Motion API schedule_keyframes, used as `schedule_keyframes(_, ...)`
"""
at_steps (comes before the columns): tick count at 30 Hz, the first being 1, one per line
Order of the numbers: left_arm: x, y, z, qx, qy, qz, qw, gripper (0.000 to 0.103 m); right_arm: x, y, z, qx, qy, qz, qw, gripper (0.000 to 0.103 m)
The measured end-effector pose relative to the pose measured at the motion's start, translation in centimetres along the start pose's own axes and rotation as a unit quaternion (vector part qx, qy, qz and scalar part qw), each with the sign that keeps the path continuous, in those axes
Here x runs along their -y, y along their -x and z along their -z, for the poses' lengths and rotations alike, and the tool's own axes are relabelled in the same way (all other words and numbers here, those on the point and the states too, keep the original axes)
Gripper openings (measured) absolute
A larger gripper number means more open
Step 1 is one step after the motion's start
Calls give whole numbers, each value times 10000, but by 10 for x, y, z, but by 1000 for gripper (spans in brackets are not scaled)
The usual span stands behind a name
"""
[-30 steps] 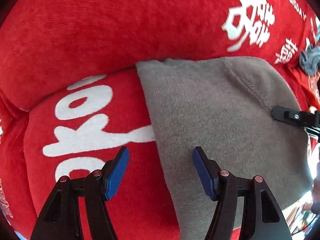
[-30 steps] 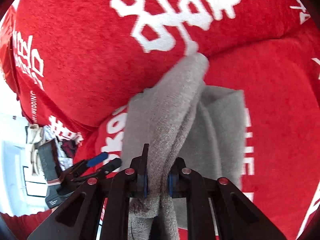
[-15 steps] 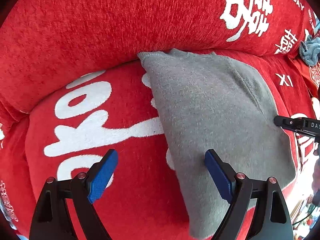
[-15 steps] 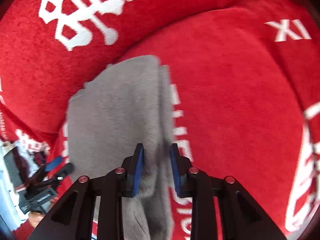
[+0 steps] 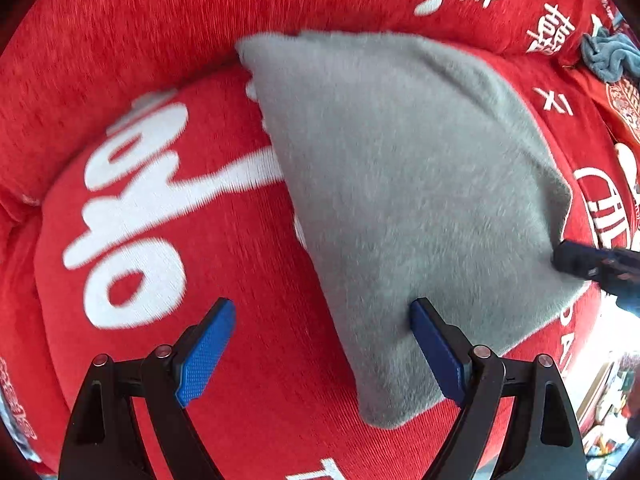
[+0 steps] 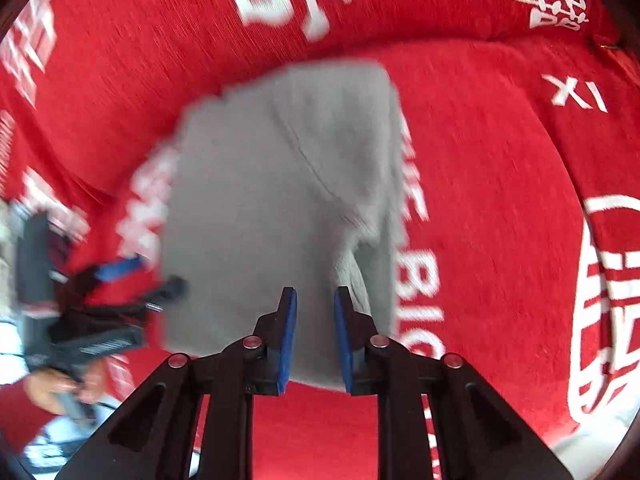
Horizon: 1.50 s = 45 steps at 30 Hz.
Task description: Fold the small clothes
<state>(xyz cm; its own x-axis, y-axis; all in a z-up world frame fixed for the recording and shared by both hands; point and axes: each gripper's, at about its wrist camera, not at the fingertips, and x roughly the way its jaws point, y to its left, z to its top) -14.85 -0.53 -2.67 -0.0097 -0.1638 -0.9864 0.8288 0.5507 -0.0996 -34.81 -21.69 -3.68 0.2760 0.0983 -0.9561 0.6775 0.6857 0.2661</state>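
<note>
A small grey fleece garment [image 5: 400, 180] lies folded flat on the red sofa seat [image 5: 200, 260]. My left gripper [image 5: 320, 308] hangs open and wide over its left edge, one finger above the cloth and the other above bare red fabric. My right gripper [image 6: 315, 296] points down at the near edge of the garment [image 6: 260, 200]. Its jaws are closing with a narrow gap still between the pads, and no cloth is pinched. The right gripper's tip [image 5: 568, 258] shows at the garment's right corner. In the right wrist view the left gripper [image 6: 136, 276] is blurred beside the cloth.
The red cover with white lettering runs up into a back cushion [image 5: 200, 12] behind the garment. A blue-grey cloth [image 5: 608, 56] sits bunched at the far right. A hand [image 6: 52, 388] holds the left tool. Room clutter [image 5: 604, 408] shows past the seat's front edge.
The right gripper let go of the grey cloth it had lifted, and the cloth now lies flat. The left jaws spread wider. Both views shifted toward the seat's front.
</note>
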Motion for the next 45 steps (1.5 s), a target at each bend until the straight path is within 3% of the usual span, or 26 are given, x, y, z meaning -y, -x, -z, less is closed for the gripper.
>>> schedule_keyframes(2, -1, -2, 4, -49, 77, 70, 9999, 89, 10, -4, 8, 90, -7, 2, 10000, 3)
schedule_keyframes(7, -3, 3, 11, -146, 58, 91, 9998, 89, 15, 5, 14, 9, -86, 249, 9997, 3)
schedule_keyframes(8, -4, 6, 12, -161, 59, 63, 9998, 89, 16, 4, 16, -17, -135, 356, 9993, 4)
schedule_keyframes(9, -4, 8, 14, -173, 67, 24, 9998, 89, 21, 7, 18, -52, -218, 445, 9988, 12)
schedule_keyframes(14, -8, 21, 23, -202, 73, -60, 9998, 89, 35, 23, 36, -13, -1087, 229, 9938, 14)
schedule_keyframes(23, -29, 38, 48, -259, 160, 101, 9995, 90, 0, 32, 67, -69, -1318, 67, 9912, 14)
schedule_keyframes(24, -31, 41, 51, -242, 150, 96, 9995, 100, -6, 30, 70, -79, -1330, 30, 9911, 14)
schedule_keyframes(25, -34, 43, 54, -214, 144, 57, 9997, 103, -9, 30, 71, -91, -1330, -6, 9911, 14)
schedule_keyframes(28, -38, 46, 59, -196, 78, 27, 9998, 103, -25, 29, 78, -137, -1314, -78, 9912, 16)
schedule_keyframes(29, -40, 47, 61, -202, 54, 27, 9998, 103, -29, 29, 80, -148, -1309, -92, 9912, 21)
schedule_keyframes(32, -46, 48, 65, -200, 0, -5, 9998, 103, -41, 30, 87, -124, -1303, -113, 9913, 50)
schedule_keyframes(40, -62, 41, 72, -354, 274, -246, 9987, 103, -56, 32, 91, -225, -1175, -34, 9928, 51)
schedule_keyframes(45, -64, 33, 72, -538, 541, -64, 9971, 103, -53, 30, 82, -299, -1051, -67, 9940, 51)
